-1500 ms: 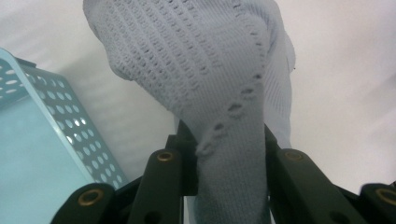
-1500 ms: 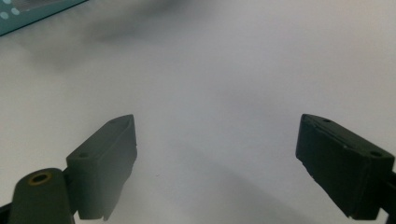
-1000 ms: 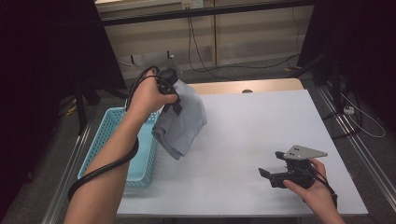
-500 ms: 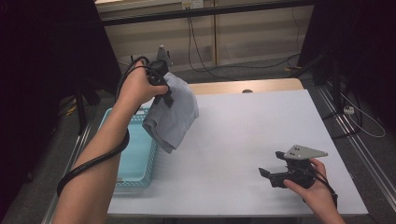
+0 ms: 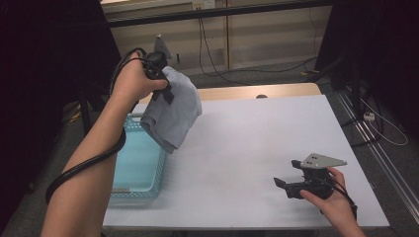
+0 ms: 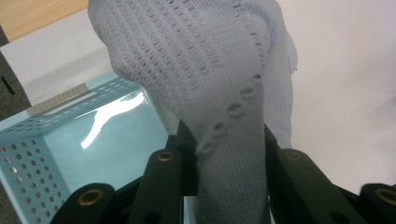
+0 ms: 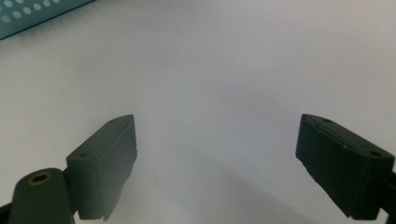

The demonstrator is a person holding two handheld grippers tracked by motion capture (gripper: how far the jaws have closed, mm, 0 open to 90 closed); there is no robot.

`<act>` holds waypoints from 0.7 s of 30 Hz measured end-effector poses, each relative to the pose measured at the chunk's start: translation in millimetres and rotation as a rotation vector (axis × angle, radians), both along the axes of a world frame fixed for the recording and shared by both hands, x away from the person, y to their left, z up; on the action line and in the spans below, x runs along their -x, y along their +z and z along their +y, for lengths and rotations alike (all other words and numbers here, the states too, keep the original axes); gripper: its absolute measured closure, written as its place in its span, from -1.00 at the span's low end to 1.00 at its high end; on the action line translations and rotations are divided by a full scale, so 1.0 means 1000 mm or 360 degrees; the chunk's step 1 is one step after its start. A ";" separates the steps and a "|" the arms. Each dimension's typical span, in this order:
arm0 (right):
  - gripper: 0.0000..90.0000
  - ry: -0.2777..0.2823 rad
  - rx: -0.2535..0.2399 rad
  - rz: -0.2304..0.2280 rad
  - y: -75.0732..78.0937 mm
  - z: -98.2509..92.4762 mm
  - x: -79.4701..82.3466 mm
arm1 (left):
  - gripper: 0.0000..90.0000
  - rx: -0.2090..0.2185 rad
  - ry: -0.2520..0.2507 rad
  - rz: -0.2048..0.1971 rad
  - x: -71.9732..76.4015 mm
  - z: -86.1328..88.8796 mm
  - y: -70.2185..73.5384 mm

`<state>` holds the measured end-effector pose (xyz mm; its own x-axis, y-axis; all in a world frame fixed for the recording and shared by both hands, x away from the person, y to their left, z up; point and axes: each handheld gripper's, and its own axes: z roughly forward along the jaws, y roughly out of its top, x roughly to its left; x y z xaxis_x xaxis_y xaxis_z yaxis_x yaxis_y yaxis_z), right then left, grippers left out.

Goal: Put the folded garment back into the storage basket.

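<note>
Grey knit cloth [image 5: 173, 113] sits upper left of the high view, off the tabletop [image 5: 247, 143], hanging in a bunch from the left gripper [image 5: 165, 91]. Its lower edge dangles over the boundary between the tabletop's left edge and the teal basket [image 5: 138, 168].

In the left gripper view the cloth [image 6: 210, 70] rises from between the two black jaws at bottom centre and fans out over the upper middle of the frame. Jaws pinch a narrow waist of the knit, pads pressed on both sides. Basket [image 6: 70, 140] lies behind it at lower left, white tabletop to the right.

Right gripper [image 5: 291, 185] rests at lower right of the high view, on the tabletop, well apart from the cloth. In the right gripper view its jaws are spread wide with bare white surface between them; basket corner [image 7: 32, 11] at upper left.
</note>
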<state>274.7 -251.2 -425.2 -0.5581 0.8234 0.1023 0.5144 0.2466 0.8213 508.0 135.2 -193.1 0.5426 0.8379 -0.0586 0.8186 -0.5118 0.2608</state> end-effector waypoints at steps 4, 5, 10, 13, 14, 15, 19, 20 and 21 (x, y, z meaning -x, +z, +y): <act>-0.72 -0.0001 0.0001 0.0000 0.000 -0.001 0.000 | 0.61 0.0008 0.0028 -0.0022 -0.002 0.008 0.009; -0.72 -0.0001 0.0001 0.0000 0.000 -0.001 0.000 | 0.61 0.0008 0.0028 -0.0022 -0.002 0.008 0.009; -0.72 0.0005 0.0002 -0.0001 -0.001 0.000 0.000 | 0.61 0.0005 0.0059 -0.0032 -0.004 0.016 0.016; -0.72 0.0002 0.0000 -0.0001 0.000 0.000 0.000 | 0.61 -0.0004 0.0073 -0.0048 -0.005 0.021 0.019; -0.72 0.0002 -0.0001 0.0000 0.000 0.000 0.000 | 0.61 0.0000 0.0077 -0.0044 -0.006 0.023 0.020; -0.72 0.0001 0.0001 -0.0001 0.000 -0.001 -0.001 | 0.61 -0.0005 0.0094 -0.0052 -0.007 0.027 0.020; -0.72 0.0004 0.0001 0.0000 -0.001 -0.001 -0.001 | 0.61 -0.0004 0.0115 -0.0059 -0.009 0.033 0.017; -0.72 0.0003 -0.0001 0.0007 -0.001 0.000 -0.001 | 0.61 -0.0005 0.0124 -0.0053 -0.011 0.037 0.012; -0.72 0.0002 -0.0002 0.0008 -0.001 0.000 -0.001 | 0.61 0.0002 0.0134 -0.0051 -0.012 0.039 0.010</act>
<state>275.5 -251.3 -426.3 -0.5587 0.8225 0.1062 0.5183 0.2464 0.8189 519.7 174.3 -183.3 0.4721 0.8805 -0.0436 0.8498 -0.4414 0.2881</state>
